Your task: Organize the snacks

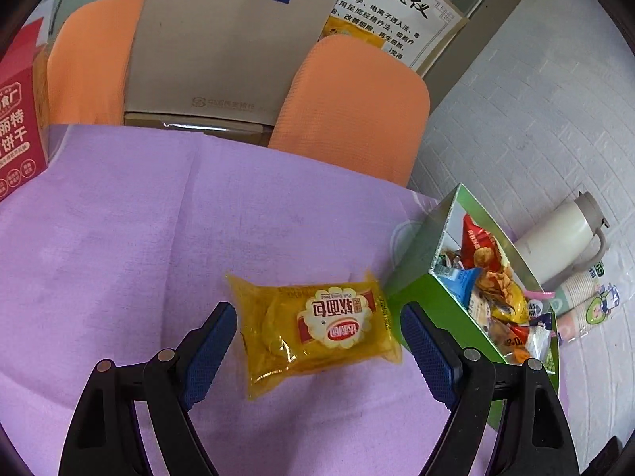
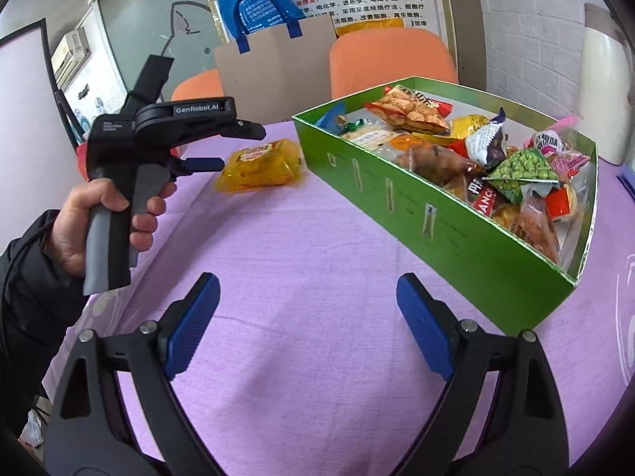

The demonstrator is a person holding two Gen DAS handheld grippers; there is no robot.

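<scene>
A white brick-pattern wall (image 1: 528, 119) and a framed poster with black Chinese characters (image 1: 397, 4) are seen behind a desk covered by a creased lilac cloth (image 1: 158, 238). Two orange fabric chair backs (image 1: 353, 107) are set at the far edge of the desk, and one brown paper bag with blue handles (image 1: 222, 43) stands between them. One red biscuit carton (image 1: 18, 127) is seen at the left edge of the left wrist view. One beige thermos jug (image 1: 563, 234) lies on its side near the wall, with one sleeve of stacked paper cups (image 1: 587, 301) beside it.

One open green cardboard box (image 2: 397, 194) is placed on the desk and is filled with many mixed snack packets; an exact count cannot be made. One yellow transparent bread packet with a red and white label (image 1: 317, 329) lies flat on the cloth outside the box, just beside its short end.

Two sets of tongs are counted. The left tongs (image 1: 317, 353) are spread wide, with the bread packet lying between the blue pads and touched by neither. The right tongs (image 2: 307, 325) are likewise spread, over bare cloth, with nothing between them. One hand (image 2: 91, 222) in a dark sleeve is seen gripping the left tool's handle
</scene>
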